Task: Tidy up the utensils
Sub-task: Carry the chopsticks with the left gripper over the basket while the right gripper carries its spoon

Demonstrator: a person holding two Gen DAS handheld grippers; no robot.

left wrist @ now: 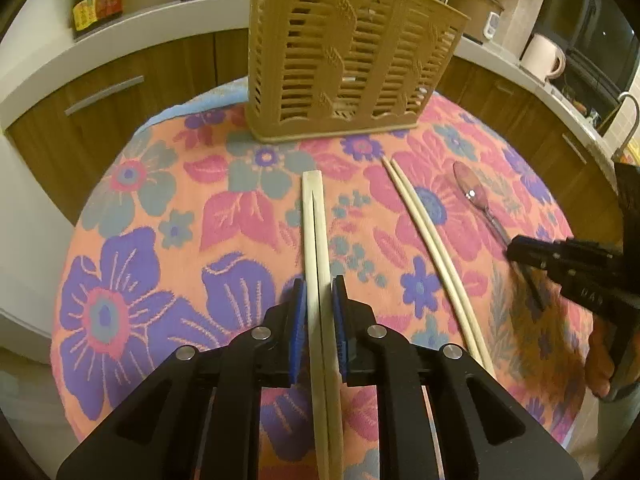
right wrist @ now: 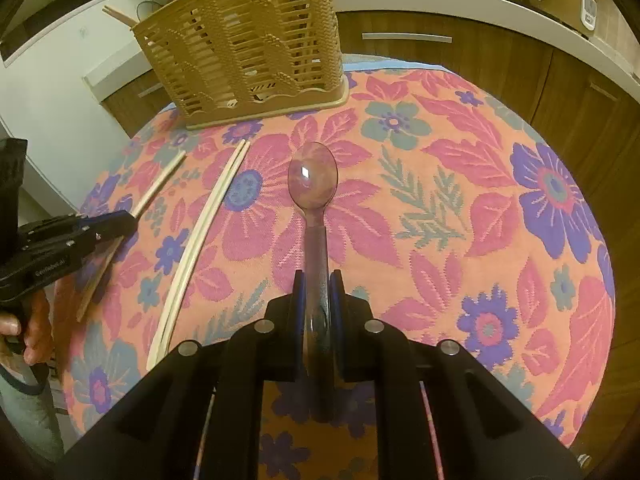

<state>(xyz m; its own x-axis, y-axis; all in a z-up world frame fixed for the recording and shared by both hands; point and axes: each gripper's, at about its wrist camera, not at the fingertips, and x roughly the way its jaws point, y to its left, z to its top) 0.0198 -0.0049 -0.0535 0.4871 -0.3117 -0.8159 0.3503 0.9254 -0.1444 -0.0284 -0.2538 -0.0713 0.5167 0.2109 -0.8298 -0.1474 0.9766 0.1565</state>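
On the flowered cloth [left wrist: 132,280], my left gripper [left wrist: 320,292] clamps a pair of chopsticks [left wrist: 316,240]. A second pair [left wrist: 424,224] lies loose beside them. To the right, my right gripper [right wrist: 318,284] pinches the clear spoon [right wrist: 313,178] by its handle. The slotted caddy [left wrist: 344,68] waits beyond. Gripped together, the chopsticks could scissor apart on lifting; the smooth spoon handle might swivel and snag the caddy's rim.

Loose chopsticks [left wrist: 428,240] between spoon [left wrist: 476,196], held chopsticks [left wrist: 316,248]
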